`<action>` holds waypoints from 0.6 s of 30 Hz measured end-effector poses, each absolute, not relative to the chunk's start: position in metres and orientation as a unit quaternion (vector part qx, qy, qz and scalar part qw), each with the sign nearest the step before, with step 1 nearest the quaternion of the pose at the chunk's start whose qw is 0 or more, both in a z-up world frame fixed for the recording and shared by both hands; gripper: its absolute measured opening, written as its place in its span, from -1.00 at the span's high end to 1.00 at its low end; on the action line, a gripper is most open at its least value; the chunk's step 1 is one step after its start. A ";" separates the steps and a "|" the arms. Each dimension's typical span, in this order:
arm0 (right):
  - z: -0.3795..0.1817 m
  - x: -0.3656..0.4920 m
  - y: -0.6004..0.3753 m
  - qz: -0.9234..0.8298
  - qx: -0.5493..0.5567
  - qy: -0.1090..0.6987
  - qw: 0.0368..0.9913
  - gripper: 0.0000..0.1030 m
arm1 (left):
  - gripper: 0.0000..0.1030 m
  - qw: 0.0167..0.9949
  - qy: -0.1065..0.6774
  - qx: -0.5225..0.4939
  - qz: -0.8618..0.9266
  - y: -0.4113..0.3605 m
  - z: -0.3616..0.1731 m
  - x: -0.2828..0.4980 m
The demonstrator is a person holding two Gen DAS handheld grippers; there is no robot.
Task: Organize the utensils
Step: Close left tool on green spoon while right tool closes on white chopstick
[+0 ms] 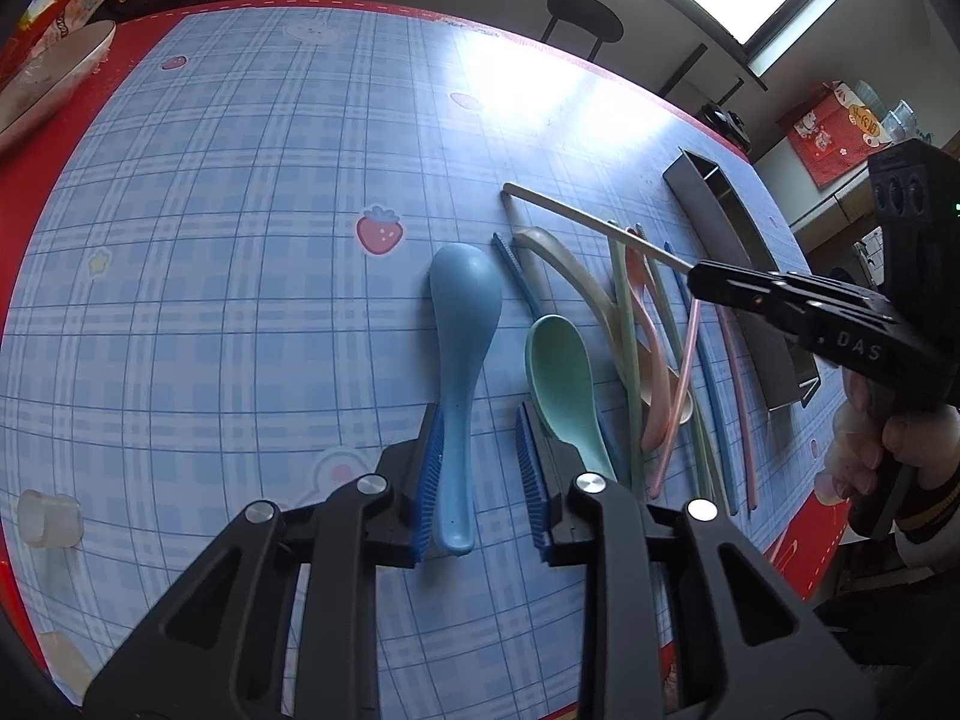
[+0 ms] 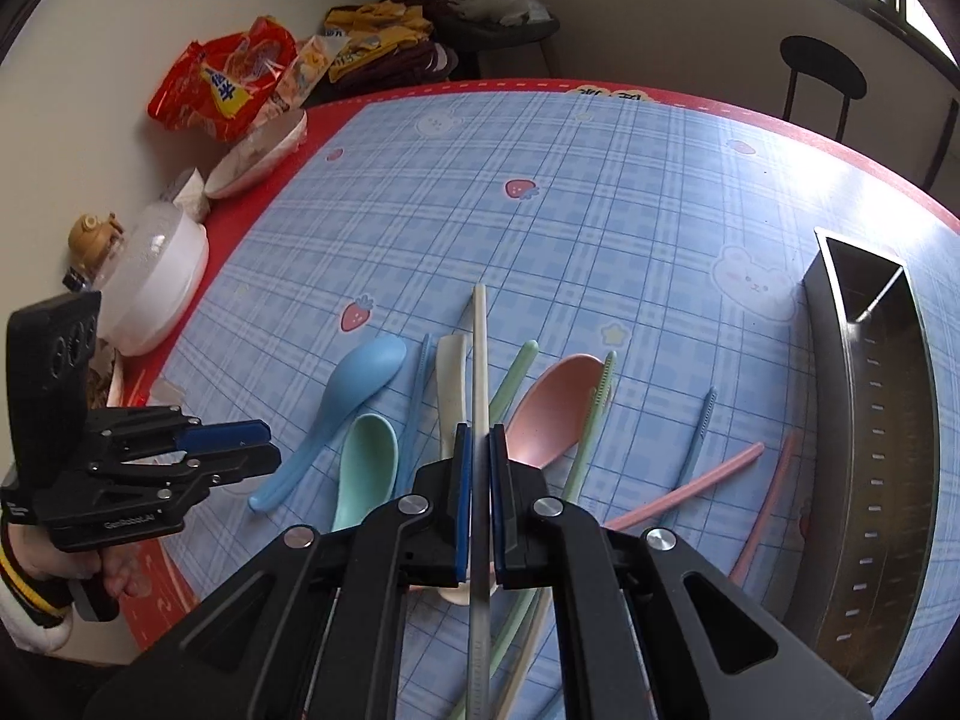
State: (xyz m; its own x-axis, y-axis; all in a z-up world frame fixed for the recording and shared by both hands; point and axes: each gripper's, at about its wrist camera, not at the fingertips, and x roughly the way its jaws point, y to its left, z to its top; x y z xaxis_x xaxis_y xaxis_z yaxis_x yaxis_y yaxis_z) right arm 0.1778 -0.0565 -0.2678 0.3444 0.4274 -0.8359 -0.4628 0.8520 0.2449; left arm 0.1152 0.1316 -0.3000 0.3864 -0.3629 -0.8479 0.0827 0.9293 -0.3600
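**Q:** How far along is the sorting?

**A:** I judge it barely begun. My right gripper (image 2: 478, 498) is clenched on one cream-white plastic chopstick (image 2: 479, 372), held above the pile with its tip pointing to the far side. The long stainless-steel utensil tray (image 2: 870, 420), at the right of the blue plaid table (image 2: 600, 192), looks bare inside as far as I can see. Everything else lies loose between the tray and my left gripper (image 1: 480, 468).

**Q:** What is left?

**A:** The light-blue plastic spoon (image 1: 465, 348), the mint-green plastic spoon (image 1: 561, 378), the pink plastic spoon (image 2: 555, 408), the cream plastic spoon (image 2: 450, 384), and a scatter of pink, green and blue chopsticks, some crossing one another.

**Q:** And the left gripper?

**A:** It is released, jaws spread. The light-blue spoon's handle lies just inside the left finger and the mint-green spoon's handle beside the right one; neither is grasped.

**Q:** Any legible writing?

**A:** "DAS" on the right gripper's body in the left wrist view, and what reads as "GenRobot.AI" on the left gripper in the right wrist view. The red snack bag (image 2: 225, 84) at the far left carries large characters I cannot make out.
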 end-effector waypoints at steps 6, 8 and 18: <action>-0.261 0.167 -0.076 0.260 0.005 0.499 0.827 0.89 | 0.51 0.815 0.551 -0.118 -0.134 0.127 -0.310 0.118; -0.264 0.164 -0.080 0.259 0.009 0.504 0.824 0.89 | 0.51 0.815 0.553 -0.113 -0.132 0.123 -0.312 0.119; -0.278 0.148 -0.082 0.255 0.027 0.548 0.796 0.89 | 0.51 0.811 0.556 -0.114 -0.143 0.118 -0.310 0.121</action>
State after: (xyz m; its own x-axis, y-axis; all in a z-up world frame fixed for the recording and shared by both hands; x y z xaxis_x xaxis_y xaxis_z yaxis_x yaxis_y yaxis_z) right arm 0.1482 -0.0816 -0.2777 0.2697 0.4363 -0.8584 -0.3771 0.8681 0.3227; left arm 0.1205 0.1184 -0.3098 0.3414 -0.3581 -0.8690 0.1042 0.9333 -0.3437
